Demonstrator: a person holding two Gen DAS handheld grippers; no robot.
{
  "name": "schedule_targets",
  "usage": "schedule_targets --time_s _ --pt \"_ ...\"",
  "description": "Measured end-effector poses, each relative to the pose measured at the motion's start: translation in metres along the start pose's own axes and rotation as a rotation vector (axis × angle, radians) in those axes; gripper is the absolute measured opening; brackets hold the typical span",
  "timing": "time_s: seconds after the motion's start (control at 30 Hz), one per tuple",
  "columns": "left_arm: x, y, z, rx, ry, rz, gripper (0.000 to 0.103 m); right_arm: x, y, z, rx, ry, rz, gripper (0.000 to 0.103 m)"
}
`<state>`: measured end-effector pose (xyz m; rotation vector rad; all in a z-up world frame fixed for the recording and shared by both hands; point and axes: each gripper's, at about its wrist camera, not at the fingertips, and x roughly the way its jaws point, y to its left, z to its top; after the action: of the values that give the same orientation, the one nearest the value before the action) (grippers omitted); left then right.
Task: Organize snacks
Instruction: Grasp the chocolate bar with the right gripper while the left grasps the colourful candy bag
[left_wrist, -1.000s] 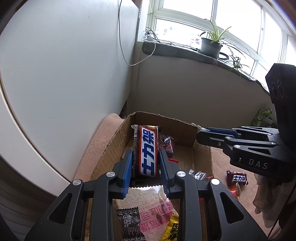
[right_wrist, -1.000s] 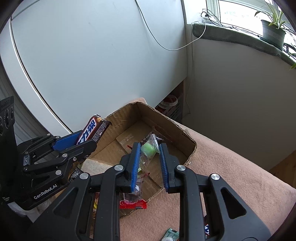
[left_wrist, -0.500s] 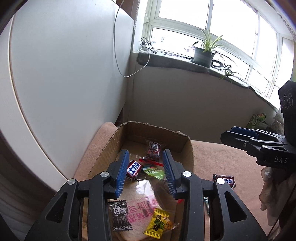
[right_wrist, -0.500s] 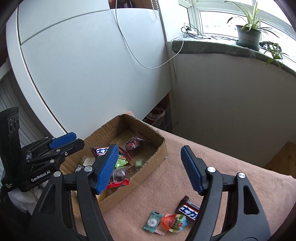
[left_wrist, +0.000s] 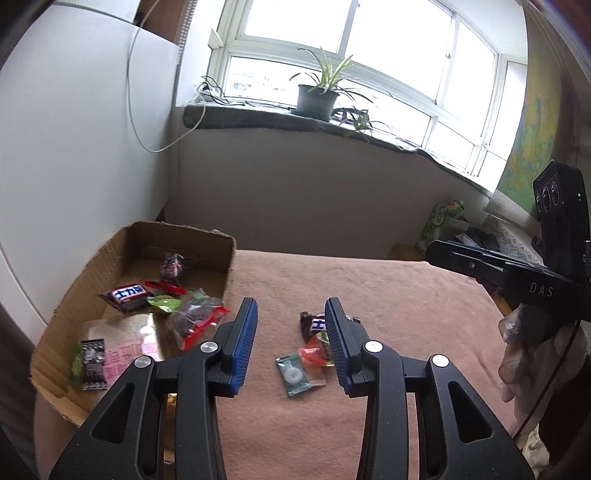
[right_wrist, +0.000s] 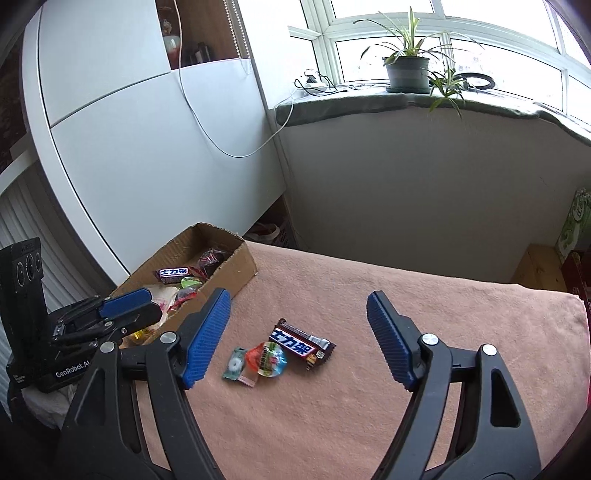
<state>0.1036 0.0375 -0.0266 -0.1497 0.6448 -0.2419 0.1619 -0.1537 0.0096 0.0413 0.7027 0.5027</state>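
A cardboard box (left_wrist: 229, 258) at the left holds several snacks, among them a chocolate bar (left_wrist: 127, 297); it also shows in the right wrist view (right_wrist: 236, 267). Three snacks lie on the pink cloth: a chocolate bar (right_wrist: 301, 343), a red and green jelly cup (right_wrist: 267, 358) and a green mint candy (right_wrist: 234, 367). In the left wrist view the mint candy (left_wrist: 293, 374) lies between the open fingers. My left gripper (left_wrist: 291, 343) is open and empty above these snacks. My right gripper (right_wrist: 299, 339) is wide open and empty, above the same snacks.
The pink cloth (right_wrist: 443, 314) covers the table. A white cabinet (right_wrist: 147, 147) stands behind the box. A windowsill with a potted plant (right_wrist: 406, 70) runs along the back. A green box (left_wrist: 441, 221) sits beyond the table's far right.
Both grippers opened and let their snacks fall into the box: the left its chocolate bar, the right its green candy. Both then pulled back and swung right over the loose snacks.
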Motion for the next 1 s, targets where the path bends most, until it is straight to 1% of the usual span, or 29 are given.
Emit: schedule_targets --time_s 0.1,0.17,0.23,0.37,0.47,0.53,0.6,0.73,0.9,1.0 --pt "0.014 -0.018 -0.006 0.045 0.028 -0.045 0.047 0.006 -0.011 -0.004 -0.01 0.026 -0.004 0.079" --pt "0.023 -0.028 -0.01 0.086 0.04 -0.058 0.047 0.012 -0.016 -0.006 -0.017 0.046 -0.012 0.079" --pt "0.034 -0.034 -0.015 0.105 0.052 -0.068 0.047 0.019 -0.019 -0.008 -0.025 0.071 -0.002 0.079" --pt "0.054 -0.03 -0.026 0.088 0.077 -0.097 0.047 0.04 -0.023 -0.012 -0.061 0.139 0.006 0.079" --pt "0.065 -0.029 -0.03 0.098 0.095 -0.091 0.047 0.059 -0.023 -0.015 -0.086 0.187 0.024 0.079" --pt "0.068 -0.03 -0.033 0.108 0.108 -0.109 0.047 0.073 -0.022 -0.016 -0.092 0.22 0.054 0.079" --pt "0.069 -0.029 -0.034 0.108 0.112 -0.109 0.047 0.089 -0.022 -0.017 -0.095 0.249 0.064 0.079" --pt "0.073 -0.022 -0.035 0.083 0.124 -0.114 0.047 0.114 -0.025 -0.022 -0.073 0.297 0.103 0.079" --pt "0.08 -0.021 -0.036 0.065 0.143 -0.124 0.047 0.128 -0.015 -0.027 -0.124 0.335 0.131 0.079" --pt "0.083 -0.024 -0.037 0.073 0.152 -0.13 0.047 0.133 -0.012 -0.027 -0.149 0.348 0.138 0.077"
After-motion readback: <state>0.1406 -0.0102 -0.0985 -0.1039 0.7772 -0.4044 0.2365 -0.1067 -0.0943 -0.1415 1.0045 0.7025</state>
